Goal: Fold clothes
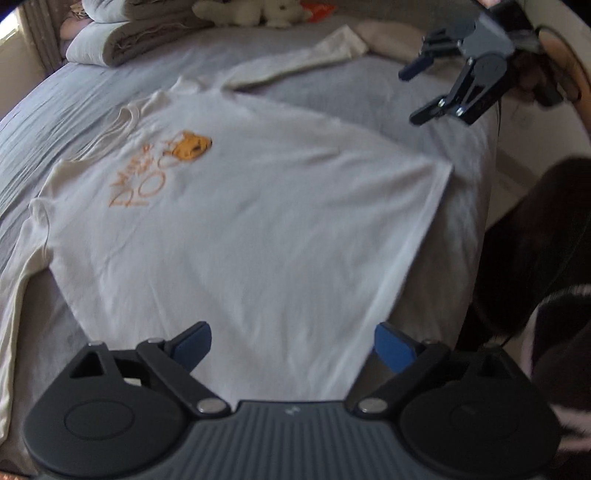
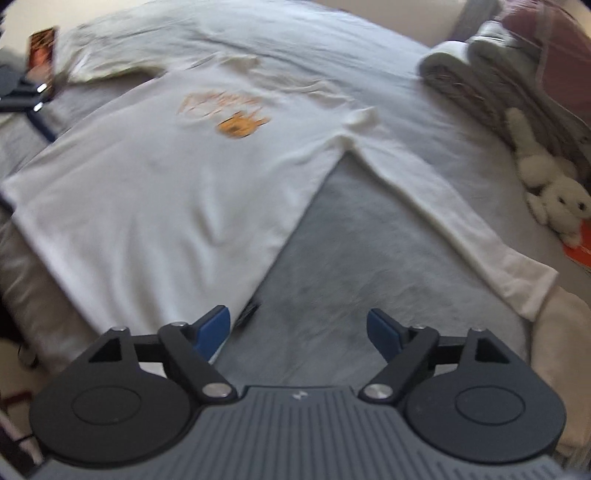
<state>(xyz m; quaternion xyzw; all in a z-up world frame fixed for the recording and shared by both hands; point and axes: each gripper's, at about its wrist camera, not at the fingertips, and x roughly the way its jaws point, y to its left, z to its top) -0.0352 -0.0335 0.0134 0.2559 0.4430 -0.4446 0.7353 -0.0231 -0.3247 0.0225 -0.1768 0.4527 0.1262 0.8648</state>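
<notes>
A white long-sleeved shirt point(image 1: 240, 221) with an orange print point(image 1: 192, 146) lies spread face up on the grey bed point(image 1: 369, 92). My left gripper point(image 1: 291, 336) hovers open over the shirt's hem edge, with cloth below it and nothing between its fingers. My right gripper point(image 2: 298, 317) is open above bare bedding, just right of the shirt's point(image 2: 147, 192) bottom corner. One sleeve point(image 2: 461, 229) stretches out to the right. From the left wrist view the right gripper point(image 1: 413, 96) shows at the top right, open and empty. The left gripper is barely seen at the left edge of the right wrist view.
Folded blankets point(image 1: 129, 40) and a cream stuffed toy point(image 1: 255, 13) sit at the head of the bed. The toy point(image 2: 554, 195) and an orange item point(image 2: 580, 251) lie beyond the sleeve. A person's dark clothing point(image 1: 535, 240) stands by the bed's edge.
</notes>
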